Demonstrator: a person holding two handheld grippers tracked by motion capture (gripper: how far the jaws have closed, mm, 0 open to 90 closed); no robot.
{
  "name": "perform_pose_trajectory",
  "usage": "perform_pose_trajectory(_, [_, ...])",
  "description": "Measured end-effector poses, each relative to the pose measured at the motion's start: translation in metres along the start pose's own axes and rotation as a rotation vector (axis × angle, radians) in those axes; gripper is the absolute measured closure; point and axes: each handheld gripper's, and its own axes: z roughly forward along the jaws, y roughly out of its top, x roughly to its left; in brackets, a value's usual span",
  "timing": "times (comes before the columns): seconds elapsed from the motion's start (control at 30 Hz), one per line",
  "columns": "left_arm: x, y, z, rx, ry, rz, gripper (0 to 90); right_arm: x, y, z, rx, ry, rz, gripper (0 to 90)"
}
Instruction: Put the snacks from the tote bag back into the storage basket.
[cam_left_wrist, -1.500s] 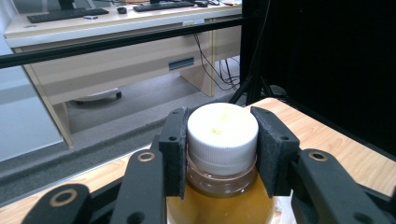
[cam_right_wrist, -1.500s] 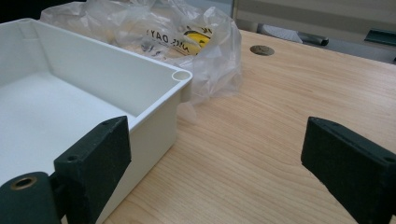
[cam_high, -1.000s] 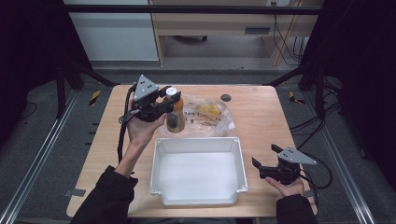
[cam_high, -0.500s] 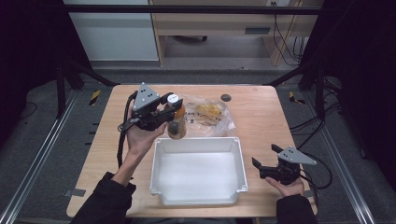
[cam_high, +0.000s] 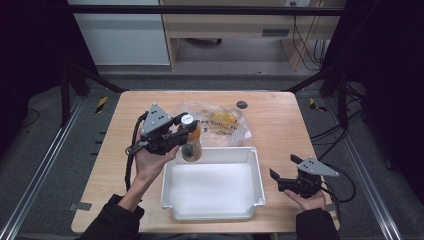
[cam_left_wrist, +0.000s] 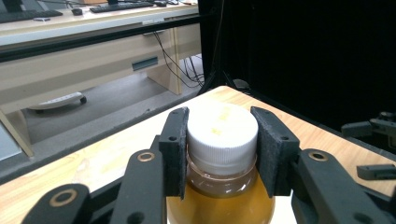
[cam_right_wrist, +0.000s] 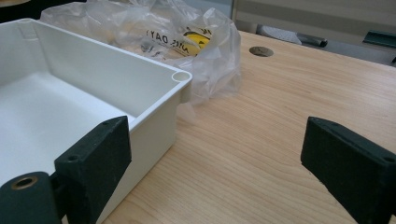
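1. The left gripper (cam_high: 186, 136) holds a small clear bottle of amber liquid with a white screw cap (cam_high: 190, 142); in the left gripper view its 2 black fingers (cam_left_wrist: 175, 147) are clamped on either side of the cap (cam_left_wrist: 222, 130).
2. In the high view the bottle hangs upright above the far left corner of the white rectangular plastic tub (cam_high: 257, 175), just over its rim; whether the base touches the rim is hard to tell from that angle.
3. The tub sits on the light wooden counter (cam_high: 280, 125), near its front edge.
4. A crumpled clear plastic bag with yellow print (cam_high: 220, 122) lies just behind the tub, touching its far wall in the right gripper view (cam_right_wrist: 187, 42).
5. The right gripper (cam_high: 290, 180) rests low on the counter, just right of the tub, its 2 fingers (cam_right_wrist: 100, 154) wide apart with nothing between them.
6. A small dark round disc (cam_high: 242, 104) sits in the counter beyond the bag.
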Motion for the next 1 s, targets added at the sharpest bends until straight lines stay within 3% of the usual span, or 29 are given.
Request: perform_pose_trajectory(1.0, [-0.013, -0.060, -0.008, 0.072, -0.017, -0.024, 58.9, 0.000, 0.000, -0.001, -0.001, -0.001, 0.001, 8.8])
